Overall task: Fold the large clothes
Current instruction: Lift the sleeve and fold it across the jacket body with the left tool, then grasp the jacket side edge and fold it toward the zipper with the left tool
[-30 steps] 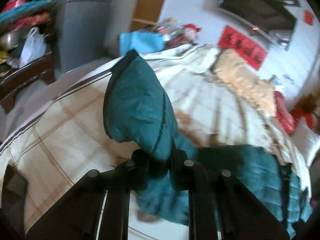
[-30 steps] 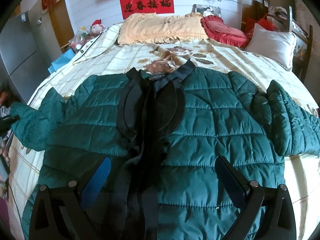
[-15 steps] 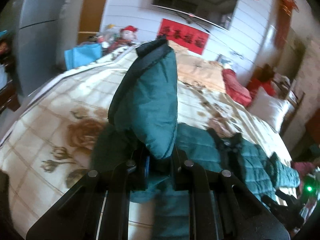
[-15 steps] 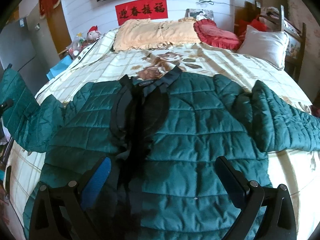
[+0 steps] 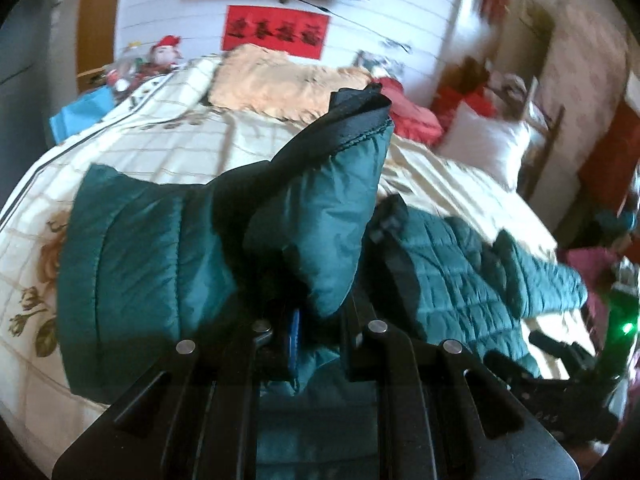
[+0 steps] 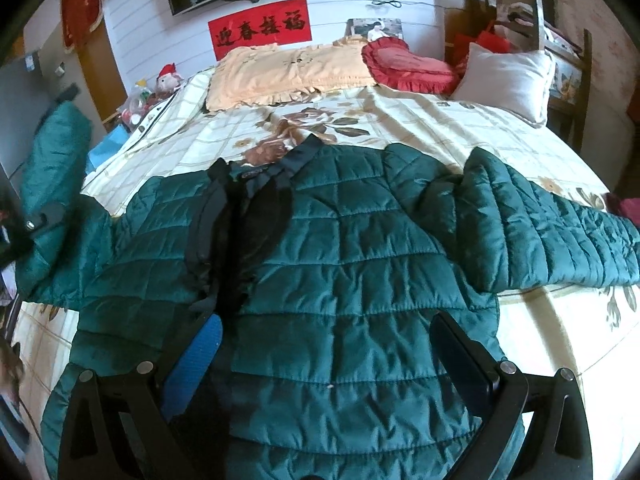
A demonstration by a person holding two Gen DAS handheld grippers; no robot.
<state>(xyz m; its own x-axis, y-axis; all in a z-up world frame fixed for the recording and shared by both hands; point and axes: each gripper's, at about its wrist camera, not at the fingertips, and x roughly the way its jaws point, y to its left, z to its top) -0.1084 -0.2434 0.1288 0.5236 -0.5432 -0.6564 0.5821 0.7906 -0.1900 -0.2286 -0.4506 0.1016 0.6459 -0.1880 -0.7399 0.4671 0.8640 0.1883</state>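
Green quilted jacket [image 6: 360, 280] lies spread face up on the bed [image 6: 500, 140], collar toward the pillows, and its hem is cut off behind your right tongs [image 6: 326, 356] at the bottom of that view. Its right sleeve [image 6: 552, 232] runs out flat to the bed's edge, where the cuff is out of frame. In your left view the raised left sleeve [image 5: 312, 208] fills the middle and hides much of the jacket's body behind it; the background there is blurred. Your left tongs [image 5: 316, 344] are pressed together on that sleeve, pinching it below the dark cuff, which stands up above the bed. Your right tongs are spread wide above the jacket's lower front, with nothing gripped between them.
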